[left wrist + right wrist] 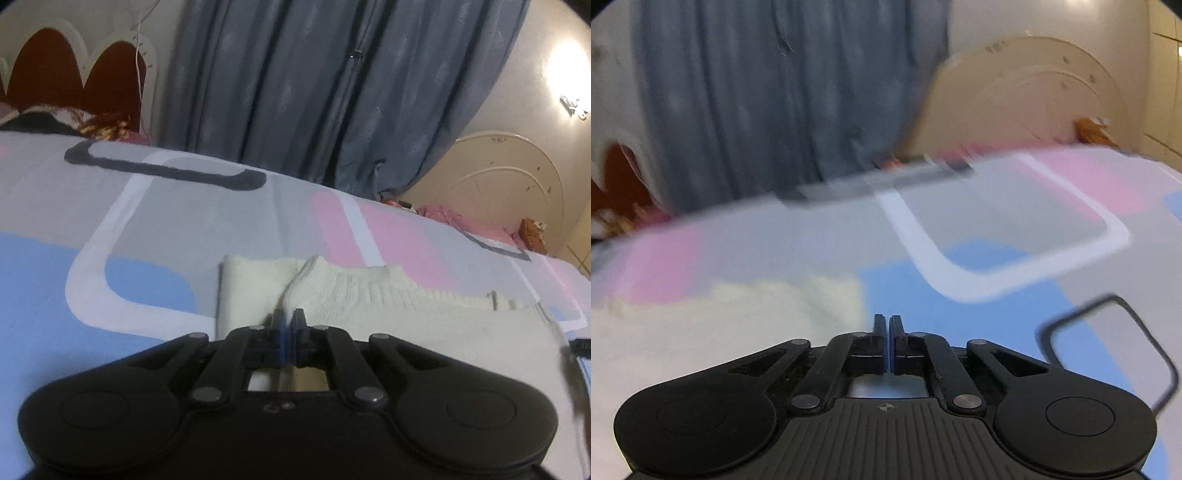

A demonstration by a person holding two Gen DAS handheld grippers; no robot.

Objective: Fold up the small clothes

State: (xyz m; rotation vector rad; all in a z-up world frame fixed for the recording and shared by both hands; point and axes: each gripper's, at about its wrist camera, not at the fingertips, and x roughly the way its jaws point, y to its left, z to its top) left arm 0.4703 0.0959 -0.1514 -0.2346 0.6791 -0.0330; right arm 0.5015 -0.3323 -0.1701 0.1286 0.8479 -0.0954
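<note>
A small cream knit sweater [369, 291] lies partly folded on the patterned bedsheet [155, 218]. My left gripper [289, 319] is shut on a fold of the sweater, which rises into the closed jaws. In the right wrist view the sweater [757, 306] lies blurred at the left. My right gripper [888, 323] is shut and empty, over the blue patch of the sheet just right of the sweater's edge.
A grey curtain [314, 85] hangs behind the bed. A red and cream headboard [74, 70] stands at the far left, a cream footboard [509, 192] at the right. A black cable [1126, 332] loops at the right of the right wrist view.
</note>
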